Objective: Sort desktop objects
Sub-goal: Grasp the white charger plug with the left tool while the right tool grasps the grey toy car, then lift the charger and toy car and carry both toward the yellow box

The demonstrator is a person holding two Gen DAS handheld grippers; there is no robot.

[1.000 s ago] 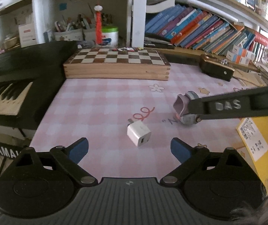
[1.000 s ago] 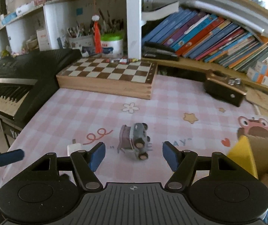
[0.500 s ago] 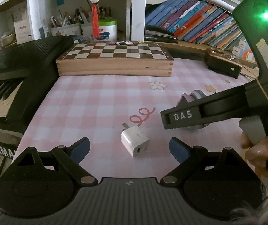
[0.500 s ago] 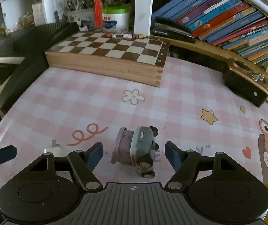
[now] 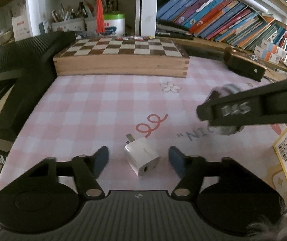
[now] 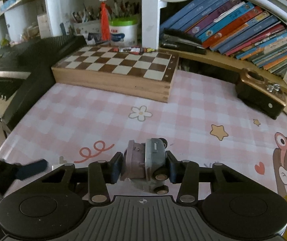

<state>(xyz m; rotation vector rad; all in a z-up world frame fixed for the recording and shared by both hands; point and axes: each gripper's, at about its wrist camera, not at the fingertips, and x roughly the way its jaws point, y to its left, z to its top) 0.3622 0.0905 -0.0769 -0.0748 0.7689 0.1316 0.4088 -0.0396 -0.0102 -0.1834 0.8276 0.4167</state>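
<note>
A pink-checked bench (image 6: 95,120) carries the work, with a keyboard (image 5: 18,64) at nine o'clock and a chessboard box (image 6: 119,72) at twelve; nearer the cameras, two small things wait to be sorted. At the centre of the right wrist view a toy car (image 6: 146,164), grey and mauve and lying on its side with wheels toward the lens, sits between the pads of the right tongs (image 6: 143,167), whose jaws are closing and appear to press both its flanks. In the left wrist view a white charger (image 5: 142,156) lies on the cloth at six o'clock, its prongs pointing to eleven, between the blue pads of the left tongs (image 5: 138,159); those jaws are closing too, with clear gaps on either side, so nothing is gripped there yet. The right tool's arm crosses that view at three o'clock. The step in hand looks like a double pick-up. To do it well, the left tongs should probably settle low so the pads meet the charger's flat sides rather than a corner, since it lies skewed to the jaws. The car, rounded and on wheels, may roll or twist in the grip, so a squeeze across its body and a straight lift seem wise.
</note>
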